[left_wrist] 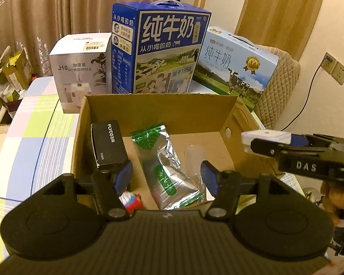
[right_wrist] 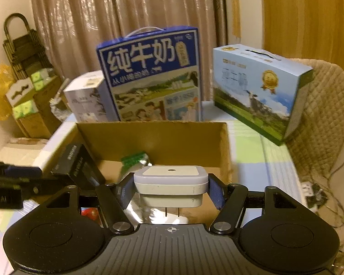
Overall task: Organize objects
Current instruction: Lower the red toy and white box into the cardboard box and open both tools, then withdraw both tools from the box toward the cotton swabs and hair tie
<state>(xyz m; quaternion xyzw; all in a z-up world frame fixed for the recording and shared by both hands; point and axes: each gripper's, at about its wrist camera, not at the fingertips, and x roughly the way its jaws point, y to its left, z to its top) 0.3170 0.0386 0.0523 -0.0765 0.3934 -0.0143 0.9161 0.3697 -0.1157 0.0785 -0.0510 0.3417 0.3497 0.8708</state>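
I am holding my left gripper (left_wrist: 166,178) over the open cardboard box (left_wrist: 149,105), its jaws standing apart with nothing pressed between them. Below are lying a black FLYCO box (left_wrist: 109,144), a silver-green foil packet (left_wrist: 167,167) and a red-and-white item (left_wrist: 131,200). My right gripper (right_wrist: 170,190) is clamping a white plug-in night light (right_wrist: 169,181) above the box's near edge.
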